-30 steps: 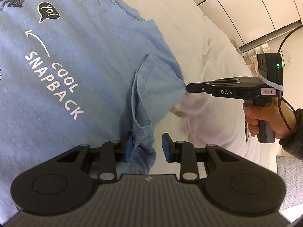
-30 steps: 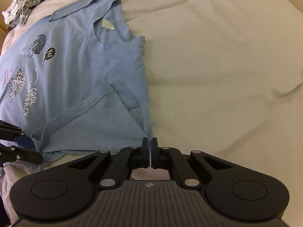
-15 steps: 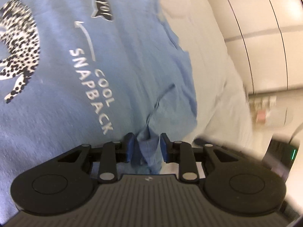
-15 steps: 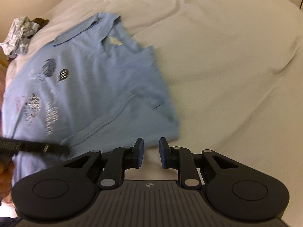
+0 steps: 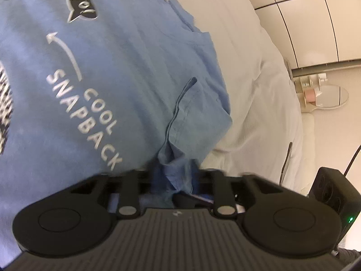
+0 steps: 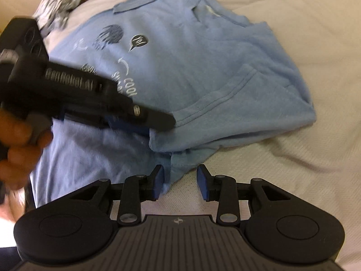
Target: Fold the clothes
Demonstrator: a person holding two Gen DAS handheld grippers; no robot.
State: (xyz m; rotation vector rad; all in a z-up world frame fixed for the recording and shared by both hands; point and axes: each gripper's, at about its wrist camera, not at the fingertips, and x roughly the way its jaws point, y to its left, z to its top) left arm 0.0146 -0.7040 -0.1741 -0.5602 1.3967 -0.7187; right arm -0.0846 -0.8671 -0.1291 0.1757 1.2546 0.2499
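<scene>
The blue t-shirt (image 6: 191,72) lies flat on the white bed (image 6: 293,169), one sleeve already folded in at about 3 o'clock. The left gripper (image 5: 173,180) has its jaws closing on the bunched hem fabric. The right gripper (image 6: 180,180) has its jaws opening over the hem corner, nothing pinched yet, so I'd get both grips level before lifting to keep the fold straight.

I see a white bedspread (image 6: 282,52), pale panelled wall (image 5: 311,18) behind it, and a small glass side table (image 5: 327,97).
</scene>
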